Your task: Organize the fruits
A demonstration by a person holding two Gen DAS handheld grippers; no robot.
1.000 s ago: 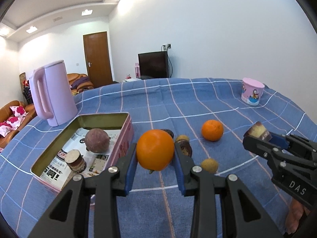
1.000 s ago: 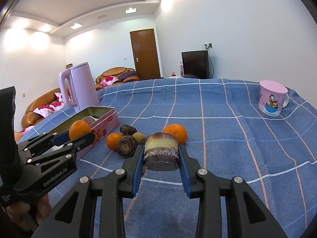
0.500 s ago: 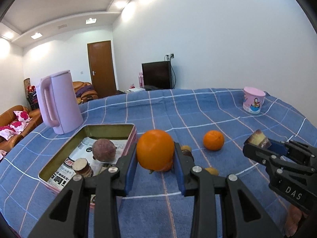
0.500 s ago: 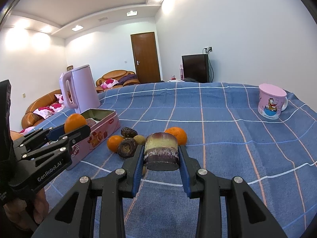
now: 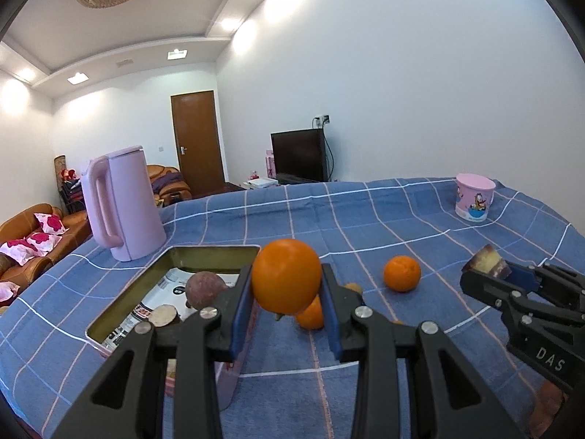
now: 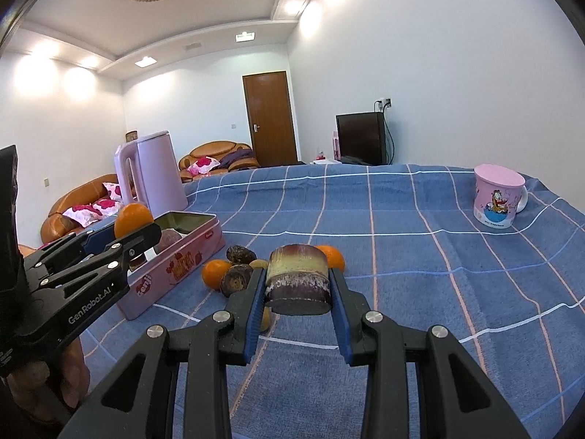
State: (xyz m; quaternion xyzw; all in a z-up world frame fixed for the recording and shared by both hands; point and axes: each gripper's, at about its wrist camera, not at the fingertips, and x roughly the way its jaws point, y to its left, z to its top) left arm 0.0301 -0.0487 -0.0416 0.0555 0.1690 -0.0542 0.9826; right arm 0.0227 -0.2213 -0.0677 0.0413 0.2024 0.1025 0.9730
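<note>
I have the big orange pinched between the blue pads of my left gripper, narrowed just to the fruit's width, lifted above the near right corner of the pink tin. My right gripper is closed to the same degree on a short cut sugarcane piece, held above the blue checked cloth. Only my left view looks down into the tin: a round purple fruit and a cut stub lie on its printed liner. My right view shows the tin's decorated side wall instead, and the loose cluster just beside it: a small orange, two dark brownish fruits, and another orange partly hidden behind the cane. Further out I see the lilac kettle behind the tin and the pink cartoon mug well apart at far right
</note>
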